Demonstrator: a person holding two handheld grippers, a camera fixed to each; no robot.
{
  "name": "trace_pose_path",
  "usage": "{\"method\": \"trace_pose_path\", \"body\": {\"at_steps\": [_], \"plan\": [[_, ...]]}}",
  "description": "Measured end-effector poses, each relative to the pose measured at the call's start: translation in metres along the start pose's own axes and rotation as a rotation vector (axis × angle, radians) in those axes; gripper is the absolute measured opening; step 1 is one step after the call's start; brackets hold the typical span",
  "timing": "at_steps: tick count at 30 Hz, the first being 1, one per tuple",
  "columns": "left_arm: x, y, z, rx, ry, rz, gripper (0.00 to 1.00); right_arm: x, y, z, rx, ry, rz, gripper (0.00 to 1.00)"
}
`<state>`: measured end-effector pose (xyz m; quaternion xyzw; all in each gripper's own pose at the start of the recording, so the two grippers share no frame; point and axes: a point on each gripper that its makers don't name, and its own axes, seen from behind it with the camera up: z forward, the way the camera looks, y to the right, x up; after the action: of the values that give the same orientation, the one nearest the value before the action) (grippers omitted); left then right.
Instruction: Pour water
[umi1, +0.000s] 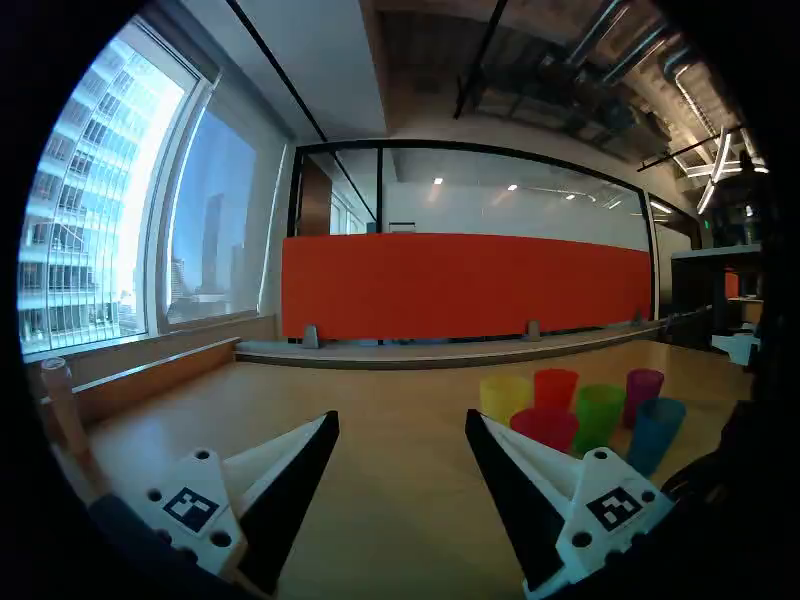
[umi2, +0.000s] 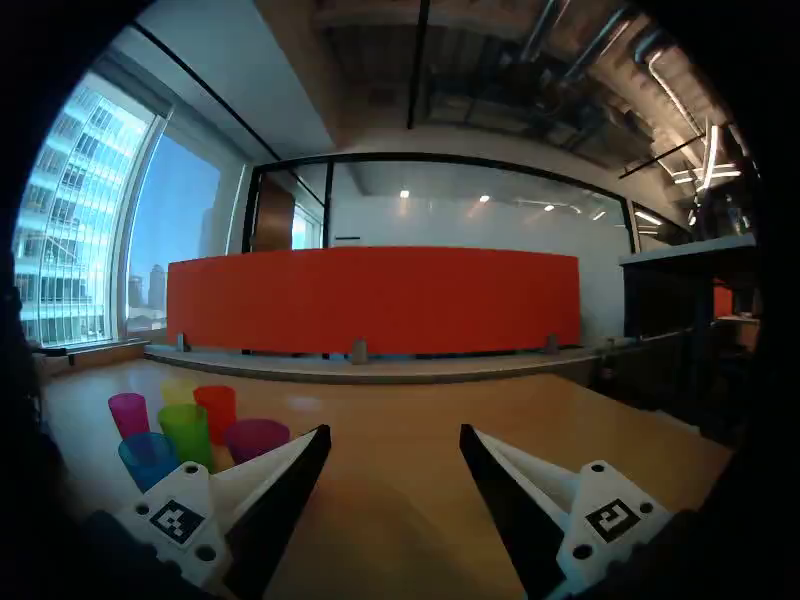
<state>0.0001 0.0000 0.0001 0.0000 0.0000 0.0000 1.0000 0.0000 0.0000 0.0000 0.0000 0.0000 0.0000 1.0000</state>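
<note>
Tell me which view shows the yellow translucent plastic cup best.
The left gripper view: the yellow translucent plastic cup stands almost unobstructed at the group's left edge. In the right gripper view, only its top peeks out behind the green plastic cup and the red plastic cup.

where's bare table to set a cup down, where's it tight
Bare wooden tabletop runs from the window-side ledge to the cluster of coloured plastic cups. In the right gripper view, more bare wood stretches from the cups to the table's opposite edge. Crowded only among the cups.
</note>
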Motion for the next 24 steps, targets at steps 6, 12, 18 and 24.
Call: {"method": "trace_pose_path", "body": {"at_steps": [6, 12, 18, 24], "plan": [[0.001, 0.003, 0.002, -0.008, 0.000, 0.000, 0.94, -0.001, -0.001, 0.000, 0.000, -0.001, -0.001, 1.00], [0.002, 0.004, 0.002, -0.015, 0.001, -0.001, 0.94, 0.000, -0.001, 0.000, -0.003, 0.000, -0.002, 1.00], [0.003, -0.002, 0.002, 0.002, -0.007, -0.009, 0.94, -0.003, 0.000, 0.000, -0.009, -0.009, -0.005, 1.00], [0.024, -0.005, 0.003, 0.002, 0.007, -0.001, 0.94, 0.009, -0.001, 0.000, -0.008, -0.022, -0.020, 1.00]]}}
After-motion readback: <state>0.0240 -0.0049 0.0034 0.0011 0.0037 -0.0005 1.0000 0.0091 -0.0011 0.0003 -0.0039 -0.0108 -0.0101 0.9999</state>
